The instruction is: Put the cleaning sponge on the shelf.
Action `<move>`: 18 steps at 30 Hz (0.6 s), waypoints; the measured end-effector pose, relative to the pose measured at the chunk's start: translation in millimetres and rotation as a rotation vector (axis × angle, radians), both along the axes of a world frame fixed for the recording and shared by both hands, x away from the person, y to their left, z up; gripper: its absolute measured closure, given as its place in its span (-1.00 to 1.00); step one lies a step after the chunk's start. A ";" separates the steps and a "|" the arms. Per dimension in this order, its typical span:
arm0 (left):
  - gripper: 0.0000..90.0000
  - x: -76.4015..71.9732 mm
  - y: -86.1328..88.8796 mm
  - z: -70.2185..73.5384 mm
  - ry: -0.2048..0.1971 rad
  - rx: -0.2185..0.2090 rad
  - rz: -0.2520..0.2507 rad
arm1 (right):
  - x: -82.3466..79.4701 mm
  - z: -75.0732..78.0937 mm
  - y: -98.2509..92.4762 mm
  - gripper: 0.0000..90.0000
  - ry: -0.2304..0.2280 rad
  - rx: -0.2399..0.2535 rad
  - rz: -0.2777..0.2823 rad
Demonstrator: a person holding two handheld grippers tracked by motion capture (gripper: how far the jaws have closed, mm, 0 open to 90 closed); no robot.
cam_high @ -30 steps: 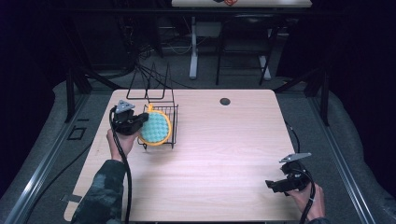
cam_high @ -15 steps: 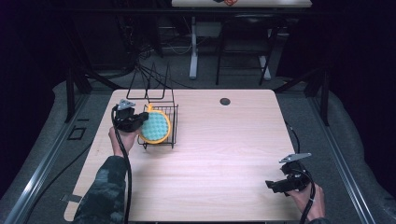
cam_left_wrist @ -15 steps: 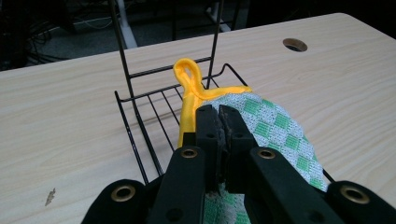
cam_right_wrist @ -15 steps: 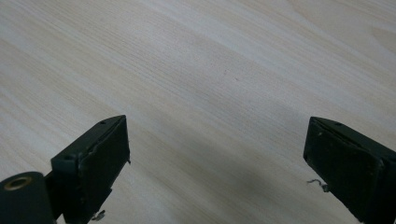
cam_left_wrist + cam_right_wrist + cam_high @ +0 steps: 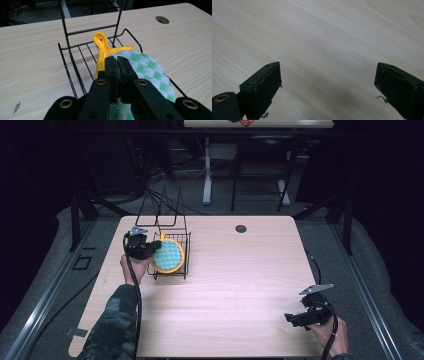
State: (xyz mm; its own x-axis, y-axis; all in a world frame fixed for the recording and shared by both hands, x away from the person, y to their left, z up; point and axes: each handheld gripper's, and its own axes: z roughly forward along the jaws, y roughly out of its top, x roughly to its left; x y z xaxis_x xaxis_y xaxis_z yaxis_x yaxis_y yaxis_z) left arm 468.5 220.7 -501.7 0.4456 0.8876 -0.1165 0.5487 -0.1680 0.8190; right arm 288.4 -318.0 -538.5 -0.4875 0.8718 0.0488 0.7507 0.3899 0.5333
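Observation:
A round pot holder point(image 5: 167, 256), green-and-white checked with a yellow border and loop, lies in a black wire rack point(image 5: 186, 254) at the table's left. My left gripper point(image 5: 150, 248) is shut on the pot holder's near edge; in the left gripper view the jaws pinch the pot holder point(image 5: 150, 72) with the yellow loop point(image 5: 100, 41) ahead and the wire rack point(image 5: 72, 62) around it. Near the table's front right corner my right gripper point(image 5: 295, 319) is held low and open, its fingers point(image 5: 265, 85) wide apart over bare wood.
Tall wire uprights point(image 5: 165, 207) rise from the rack's far side. A round cable hole point(image 5: 241, 228) sits at the table's back centre. The light wooden table point(image 5: 240, 285) stretches between the two hands. Dark floor and desk legs lie beyond the far edge.
My left gripper and the pot holder have shifted slightly within the rack. The right gripper has stayed in place.

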 end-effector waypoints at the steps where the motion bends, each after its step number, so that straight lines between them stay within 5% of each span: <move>1: 0.94 1.0 -0.2 -1.0 0.002 -0.002 0.004 | 0.0 0.0 0.0 -0.85 0.000 0.000 0.000; 18: 0.90 16.8 1.2 -14.2 0.057 -0.014 0.006 | -0.6 -0.5 -0.6 -0.85 0.005 0.006 -0.003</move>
State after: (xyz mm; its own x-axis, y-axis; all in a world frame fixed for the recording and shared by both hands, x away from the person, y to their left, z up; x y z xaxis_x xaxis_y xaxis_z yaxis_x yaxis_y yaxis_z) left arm 485.2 221.9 -515.9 0.4329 0.8883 -0.1536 0.5954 -0.1538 0.7886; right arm 287.8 -318.6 -539.0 -0.4845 0.8730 0.0560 0.7544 0.3846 0.5319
